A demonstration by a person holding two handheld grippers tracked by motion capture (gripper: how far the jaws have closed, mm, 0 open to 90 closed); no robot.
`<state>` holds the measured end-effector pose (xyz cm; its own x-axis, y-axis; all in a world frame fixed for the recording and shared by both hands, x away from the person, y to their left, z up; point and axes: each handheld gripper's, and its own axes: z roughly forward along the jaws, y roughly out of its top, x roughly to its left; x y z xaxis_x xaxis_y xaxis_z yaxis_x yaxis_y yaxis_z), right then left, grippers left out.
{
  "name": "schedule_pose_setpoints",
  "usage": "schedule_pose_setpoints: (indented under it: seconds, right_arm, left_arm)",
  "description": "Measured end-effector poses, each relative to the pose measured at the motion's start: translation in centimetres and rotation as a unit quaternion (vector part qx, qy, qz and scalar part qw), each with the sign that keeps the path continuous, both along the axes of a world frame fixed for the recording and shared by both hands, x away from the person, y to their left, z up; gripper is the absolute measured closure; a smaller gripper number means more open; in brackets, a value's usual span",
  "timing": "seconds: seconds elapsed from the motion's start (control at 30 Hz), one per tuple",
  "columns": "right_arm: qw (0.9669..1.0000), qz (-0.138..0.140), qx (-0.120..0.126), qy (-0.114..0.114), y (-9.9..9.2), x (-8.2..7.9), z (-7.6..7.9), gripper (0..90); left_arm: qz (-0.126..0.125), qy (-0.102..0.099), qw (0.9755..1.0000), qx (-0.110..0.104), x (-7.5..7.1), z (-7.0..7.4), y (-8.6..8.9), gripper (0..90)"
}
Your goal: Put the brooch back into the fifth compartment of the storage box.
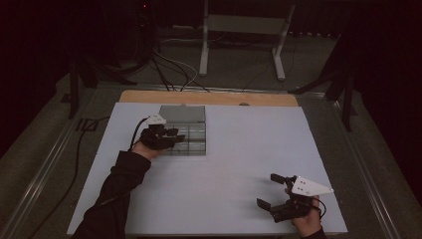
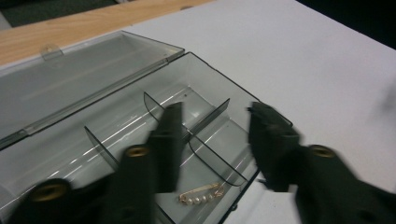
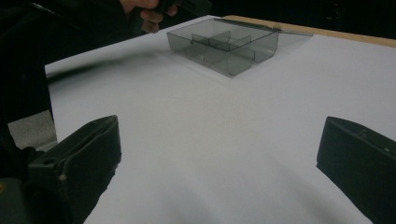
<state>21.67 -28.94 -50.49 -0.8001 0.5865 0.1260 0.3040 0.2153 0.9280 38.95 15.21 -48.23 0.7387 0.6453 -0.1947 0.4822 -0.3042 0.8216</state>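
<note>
A clear smoky plastic box [image 1: 191, 141] with dividers stands open on the white tabletop [image 1: 234, 159], its lid [image 1: 182, 113] folded flat behind it. In the left gripper view, a gold pin with a row of small pearls [image 2: 201, 196] lies in the box's near compartment [image 2: 219, 140]. My left gripper [image 2: 217, 112] hovers over the box's left side [image 1: 176, 135], open, with nothing between its jaws. My right gripper [image 1: 267, 189] rests near the table's front right corner, jaws wide open [image 3: 219, 140] and empty, facing the box [image 3: 224, 46] from afar.
A wooden strip [image 1: 209, 97] runs along the table's far edge. Cables [image 1: 169, 69] and a white metal stand [image 1: 244, 30] sit on the floor beyond. A cable trails off the table's left side [image 1: 79, 159].
</note>
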Motion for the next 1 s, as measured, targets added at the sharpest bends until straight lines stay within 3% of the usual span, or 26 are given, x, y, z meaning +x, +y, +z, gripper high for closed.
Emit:
schedule_pose_setpoints:
  seconds: [0.2, 0.4, 0.5, 0.63, 0.8, 1.0]
  right_arm:
    - [1.0000, 0.000, -0.001, 0.001, 0.1, 0.0, 0.0, 0.0]
    - [1.0000, 0.001, 0.000, 0.002, 0.1, 0.1, 0.0, 0.0]
    - [1.0000, 0.001, 0.000, 0.003, 0.2, 0.1, 0.0, 0.0]
    - [1.0000, 0.001, 0.003, 0.003, 0.1, 0.1, 0.0, 0.0]
    - [1.0000, 0.000, 0.002, 0.004, 0.1, 0.1, 0.0, 0.0]
    - [1.0000, 0.000, 0.003, 0.005, 0.1, 0.1, 0.0, 0.0]
  left_arm:
    - [-0.008, 0.002, 0.9999, -0.013, -0.8, 1.1, 0.1, 18.3]
    - [-0.029, 0.009, 0.9989, -0.036, -1.6, 2.0, 0.7, 2.4]
    - [-0.031, 0.009, 0.9988, -0.037, -2.3, 2.2, 1.0, 1.2]
    - [-0.043, -0.009, 0.9980, -0.045, -3.7, 2.2, 1.5, 1.1]
    - [-0.053, -0.007, 0.9973, -0.051, -5.2, 2.2, 2.0, 1.1]
    - [-0.064, -0.010, 0.9951, -0.074, -7.3, 2.2, 2.9, 1.1]
